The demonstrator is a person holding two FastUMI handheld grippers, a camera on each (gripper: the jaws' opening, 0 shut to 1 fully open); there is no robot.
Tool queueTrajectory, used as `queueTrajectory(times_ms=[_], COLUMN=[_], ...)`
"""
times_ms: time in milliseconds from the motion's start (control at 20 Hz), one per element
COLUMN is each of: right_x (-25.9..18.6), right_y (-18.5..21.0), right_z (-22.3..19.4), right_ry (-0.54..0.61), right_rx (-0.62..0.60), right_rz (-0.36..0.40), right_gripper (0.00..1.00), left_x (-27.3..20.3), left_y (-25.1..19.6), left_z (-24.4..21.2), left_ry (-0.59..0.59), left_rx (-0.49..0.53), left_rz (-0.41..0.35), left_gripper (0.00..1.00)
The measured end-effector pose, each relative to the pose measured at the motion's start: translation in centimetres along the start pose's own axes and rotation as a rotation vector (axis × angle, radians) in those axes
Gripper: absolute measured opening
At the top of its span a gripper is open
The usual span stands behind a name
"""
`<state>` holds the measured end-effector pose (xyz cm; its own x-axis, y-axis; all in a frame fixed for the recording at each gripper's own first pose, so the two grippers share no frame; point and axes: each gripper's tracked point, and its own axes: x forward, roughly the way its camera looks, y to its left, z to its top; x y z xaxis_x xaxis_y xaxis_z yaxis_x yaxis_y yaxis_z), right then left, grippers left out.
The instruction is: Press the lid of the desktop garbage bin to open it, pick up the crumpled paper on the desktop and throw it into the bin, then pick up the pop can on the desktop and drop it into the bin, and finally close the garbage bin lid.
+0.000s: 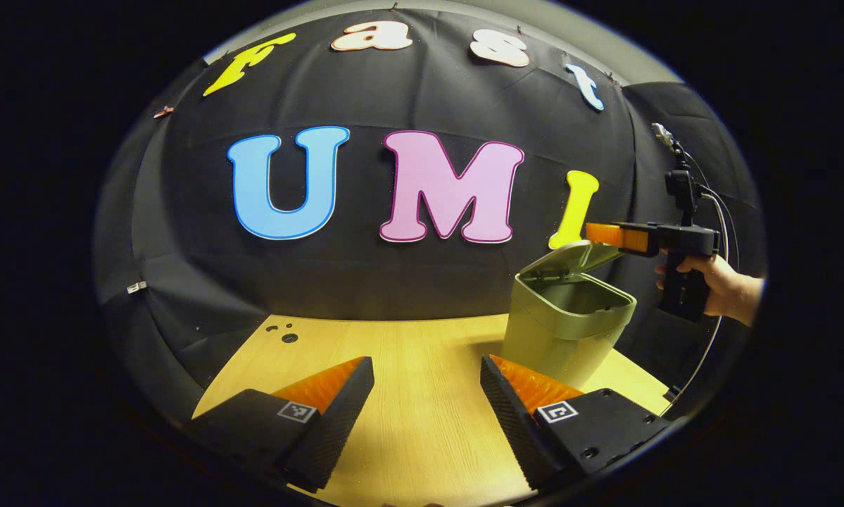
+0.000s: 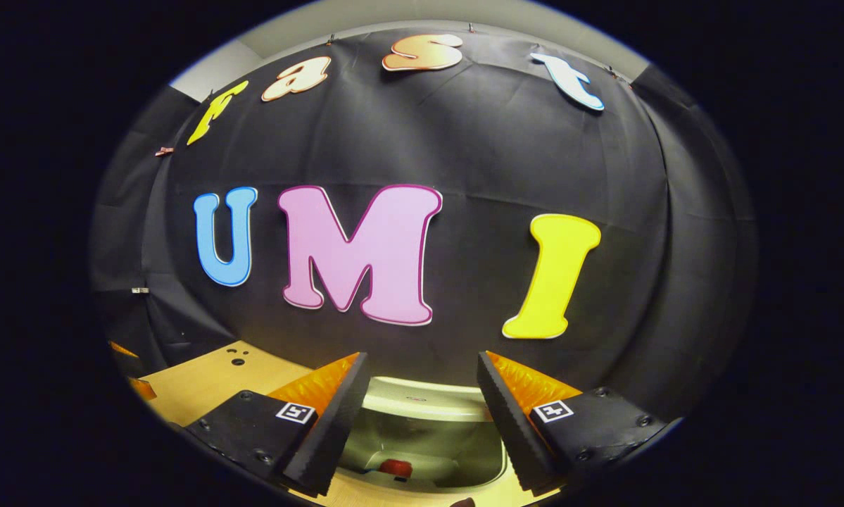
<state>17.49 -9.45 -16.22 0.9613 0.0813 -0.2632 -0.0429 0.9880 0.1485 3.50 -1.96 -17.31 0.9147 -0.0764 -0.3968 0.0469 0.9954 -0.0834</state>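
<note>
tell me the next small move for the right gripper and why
Probably bring the right gripper down onto the raised lid to press it shut. The bin stands open on the table; a red thing, likely the can, lies inside; the right gripper hovers open above it, and the left gripper is open, holding nothing.

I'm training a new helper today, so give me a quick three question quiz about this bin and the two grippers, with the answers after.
1. True or false: the lid of the bin is shut.
2. Where is the right gripper? A) low on the table, B) above the open bin, C) behind the bin.
3. What are the left gripper fingers holding?

Key
1. False: the lid is raised.
2. B: in the right gripper view it looks down into the bin, where something red lies at the bottom.
3. Nothing: they stand apart over the bare table.
</note>
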Motion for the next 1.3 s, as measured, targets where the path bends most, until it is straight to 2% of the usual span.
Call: queueTrajectory(times_ms=[300, 750, 1100, 1300], right_x=[-1.1, -1.5, -1.8, -2.0], right_y=[0.9, 2.0, 2.1, 2.0], right_z=[-4.0, -7.7, -9.4, -9.9], right_ry=[0.083, 0.142, 0.154, 0.138], right_rx=[0.008, 0.005, 0.032, 0.109], right_rz=[0.008, 0.028, 0.035, 0.032], right_gripper=[0.96, 0.96, 0.96, 0.97], left_x=[0.0, 0.3, 0.7, 0.8], left_y=[-0.1, -0.2, -0.5, -0.7], left_z=[-0.1, -0.4, -0.6, -0.6], left_ry=[-0.001, 0.004, 0.013, 0.014], left_rx=[0.008, 0.002, 0.004, 0.007], left_rz=[-0.013, -0.010, -0.015, -0.020], left_gripper=[0.98, 0.98, 0.98, 0.98])
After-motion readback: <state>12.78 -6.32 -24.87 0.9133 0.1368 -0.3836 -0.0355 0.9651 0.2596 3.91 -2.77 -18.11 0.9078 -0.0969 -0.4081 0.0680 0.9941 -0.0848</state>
